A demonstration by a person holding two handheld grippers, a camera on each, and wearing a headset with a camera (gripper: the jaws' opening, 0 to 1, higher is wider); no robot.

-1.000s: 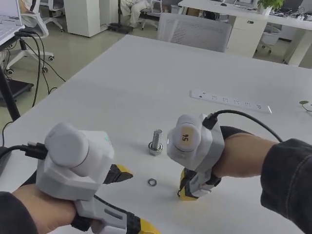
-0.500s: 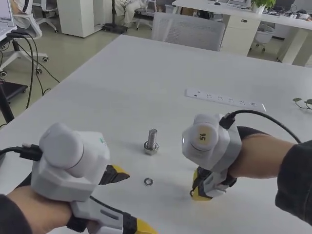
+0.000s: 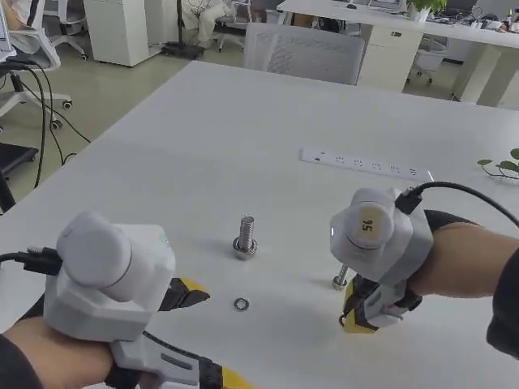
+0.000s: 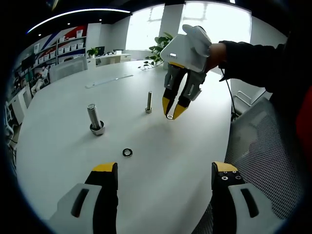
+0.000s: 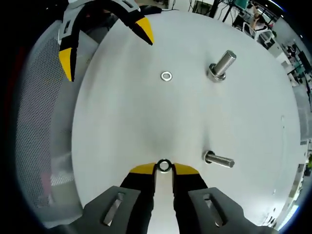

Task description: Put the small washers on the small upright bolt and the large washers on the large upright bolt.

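An office: white desks (image 3: 381, 13), mesh chairs (image 3: 304, 53), a power strip (image 3: 365, 164) on the table (image 3: 243, 130).

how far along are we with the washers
Done: no washer clearly sits on either bolt. In hand: the right gripper pinches a washer beside the small bolt. To do: a loose washer lies on the table near the large bolt; left gripper is open.
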